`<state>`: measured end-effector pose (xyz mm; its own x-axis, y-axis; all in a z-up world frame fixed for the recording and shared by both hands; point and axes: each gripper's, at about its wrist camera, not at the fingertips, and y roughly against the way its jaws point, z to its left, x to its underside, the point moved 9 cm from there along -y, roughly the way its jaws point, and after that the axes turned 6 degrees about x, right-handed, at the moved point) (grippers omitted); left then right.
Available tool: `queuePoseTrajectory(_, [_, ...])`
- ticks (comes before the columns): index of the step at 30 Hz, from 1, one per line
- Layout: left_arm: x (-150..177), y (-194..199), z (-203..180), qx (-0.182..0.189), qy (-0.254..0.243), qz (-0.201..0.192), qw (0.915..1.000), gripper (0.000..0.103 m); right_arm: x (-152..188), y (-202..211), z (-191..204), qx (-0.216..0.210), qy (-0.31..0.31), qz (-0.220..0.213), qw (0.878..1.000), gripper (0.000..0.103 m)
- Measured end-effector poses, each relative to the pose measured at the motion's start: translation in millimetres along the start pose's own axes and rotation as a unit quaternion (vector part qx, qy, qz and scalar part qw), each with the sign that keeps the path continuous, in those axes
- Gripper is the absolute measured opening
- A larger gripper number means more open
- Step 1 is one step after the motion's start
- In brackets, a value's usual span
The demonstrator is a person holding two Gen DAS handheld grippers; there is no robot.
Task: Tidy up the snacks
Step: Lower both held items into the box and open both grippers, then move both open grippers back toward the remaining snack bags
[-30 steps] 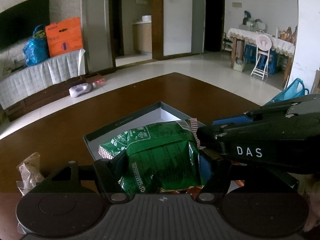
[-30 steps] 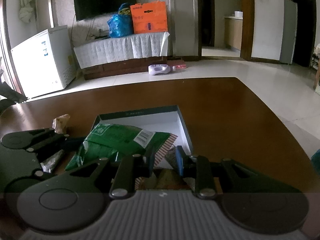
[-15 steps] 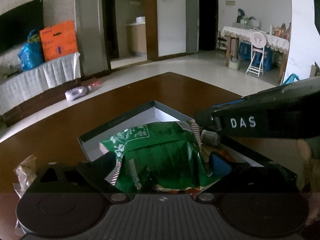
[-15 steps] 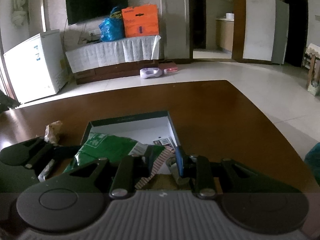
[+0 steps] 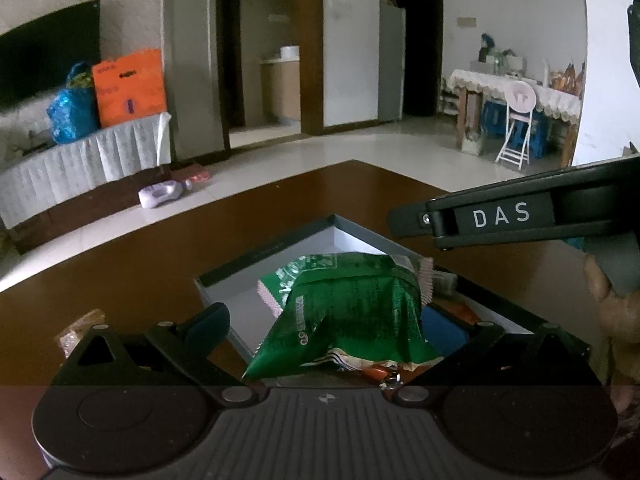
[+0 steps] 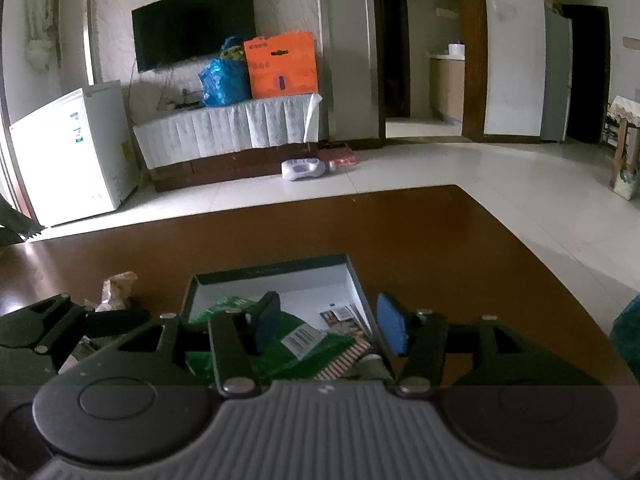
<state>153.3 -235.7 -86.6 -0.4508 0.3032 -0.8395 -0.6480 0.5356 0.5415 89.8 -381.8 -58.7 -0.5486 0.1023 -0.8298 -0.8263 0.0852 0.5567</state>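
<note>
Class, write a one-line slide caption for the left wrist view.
Open left claw above a green snack bag lying in the box on a brown table.

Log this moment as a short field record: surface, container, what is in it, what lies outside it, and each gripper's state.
surface: dark brown wooden table
container: shallow dark-rimmed box with white inside, open top
contents: crumpled green foil snack bag lying partly over the near rim; orange packet and a barcoded packet beside it
outside box: small clear-wrapped brownish snack on the table, left of the box
left gripper: open, fingers either side of the green bag
right gripper: open, above the box's near right corner
</note>
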Motion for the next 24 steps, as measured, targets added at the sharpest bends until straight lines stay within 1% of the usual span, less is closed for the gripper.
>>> queuePoseTrajectory(7, [1.9,14.0,8.8,-0.004,0.006,-0.006,1.0000,0.103,-2.9,5.6,12.0,-0.014,0.006,-0.003,1.000,0.056])
queuePoseTrajectory(11, [3.2,20.4,8.7,0.002,0.007,-0.009,0.9999,0.103,-3.3,8.2,20.6,-0.021,0.009,-0.004,1.000,0.058])
queuePoseTrajectory(12, [2.8,22.0,9.0,0.000,0.004,-0.011,0.9999,0.103,-3.7,8.7,23.2,-0.023,0.009,-0.005,1.000,0.059])
queuePoseTrajectory(15, [2.6,27.1,15.3,-0.023,0.002,-0.017,0.9996,0.103,-5.3,11.5,30.8,-0.029,0.012,-0.007,0.999,0.062])
queuePoseTrajectory(19, [7.0,32.8,31.2,-0.030,0.025,-0.010,0.9992,0.103,-6.9,14.3,42.1,-0.037,0.016,-0.010,0.999,0.063])
queuePoseTrajectory(24, [11.3,41.9,44.2,-0.043,0.031,-0.007,0.9986,0.103,-5.7,16.9,56.0,-0.047,0.024,-0.007,0.999,0.063])
